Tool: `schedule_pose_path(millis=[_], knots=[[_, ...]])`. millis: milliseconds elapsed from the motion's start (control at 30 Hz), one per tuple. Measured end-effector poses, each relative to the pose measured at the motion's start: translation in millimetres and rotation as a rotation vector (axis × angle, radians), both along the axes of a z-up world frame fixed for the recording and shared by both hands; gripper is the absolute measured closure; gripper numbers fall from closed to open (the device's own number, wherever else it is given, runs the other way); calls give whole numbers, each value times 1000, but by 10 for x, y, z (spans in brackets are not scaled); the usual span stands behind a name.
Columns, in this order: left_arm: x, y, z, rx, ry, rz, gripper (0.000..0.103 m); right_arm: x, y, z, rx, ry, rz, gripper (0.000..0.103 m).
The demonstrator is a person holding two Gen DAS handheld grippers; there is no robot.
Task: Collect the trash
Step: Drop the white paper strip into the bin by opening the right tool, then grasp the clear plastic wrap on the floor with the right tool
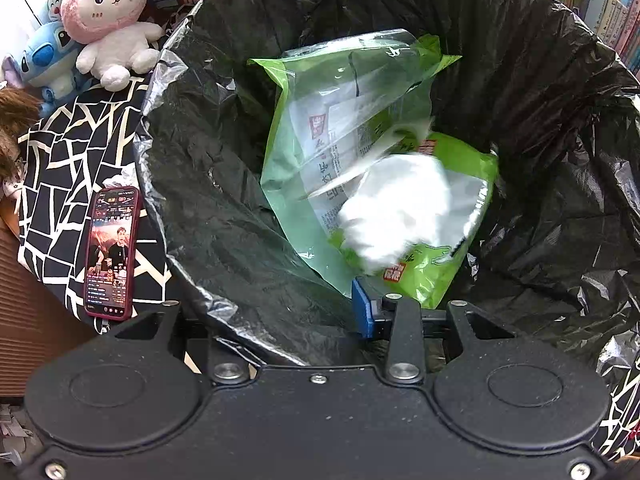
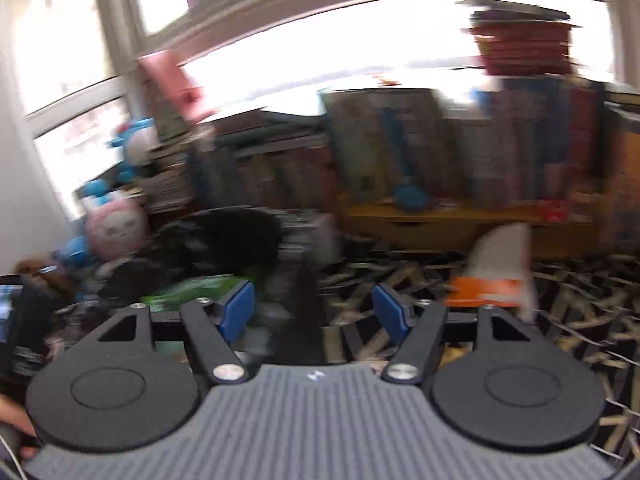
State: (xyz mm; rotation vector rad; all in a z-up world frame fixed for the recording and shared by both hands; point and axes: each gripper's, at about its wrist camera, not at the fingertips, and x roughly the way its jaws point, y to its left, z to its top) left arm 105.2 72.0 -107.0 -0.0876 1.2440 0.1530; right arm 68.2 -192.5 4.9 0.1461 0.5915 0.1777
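A green snack wrapper (image 1: 360,152) and a blurred white wad (image 1: 394,210) are seen inside the black bin liner (image 1: 224,200), whose rim is pinched by the left gripper (image 1: 378,316); the right gripper (image 2: 314,314) is spread empty, so the orange-and-white packet (image 2: 494,276) on the patterned rug (image 2: 560,320) is judged next to be grasped.

Light: daylight pours through the window (image 2: 360,52), blown out to white.
Left wrist view: sharp and evenly lit; only the white wad (image 1: 396,208) smears.
Right wrist view: heavy motion blur throughout.
Glare: sheen on the black bin liner (image 1: 224,184).
Edges: fisheye bending.
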Motion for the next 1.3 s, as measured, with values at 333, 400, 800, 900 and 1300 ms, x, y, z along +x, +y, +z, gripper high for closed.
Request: schedule_pose_path(millis=[333, 400, 800, 900, 1300], knots=[[4, 5, 0, 7, 2, 8, 65, 144, -1009, -868, -157, 202, -337, 16], [8, -5, 5, 13, 3, 10, 65, 227, -1105, -1071, -180, 259, -362, 16], [9, -28, 9, 32, 8, 8, 65, 755, -1236, -1705, -194, 435, -436, 16], [9, -31, 11, 36, 9, 7, 65, 830, -1216, -1756, -181, 477, -398, 28], [6, -22, 14, 29, 7, 6, 65, 632, -1022, -1400, -185, 385, -307, 40]])
